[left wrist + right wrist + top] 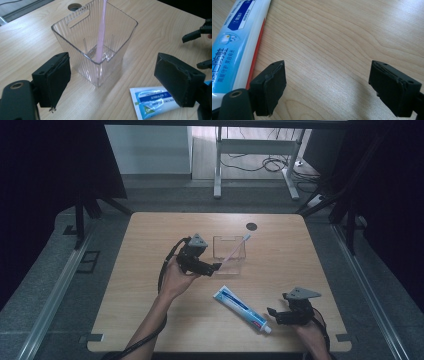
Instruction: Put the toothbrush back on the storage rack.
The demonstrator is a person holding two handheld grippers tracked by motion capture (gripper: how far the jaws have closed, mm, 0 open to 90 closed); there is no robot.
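A clear ribbed plastic cup [229, 254] [96, 47] stands upright near the table's middle. A pink toothbrush [235, 250] [101, 32] leans inside it, head end poking out to the upper right. My left gripper [216, 266] [112, 80] is open just left of the cup, with its jaws apart on either side and nothing held. A white and blue toothpaste tube [242, 308] [155, 101] [235, 42] lies flat at the front. My right gripper [271, 312] [328, 85] is open beside the tube's cap end, over bare wood.
A round cable hole [251, 226] [74, 7] sits at the table's far edge. The wooden table [150, 320] has free room at the left and front. In the left gripper view the other gripper's fingers [197, 35] show at the right edge.
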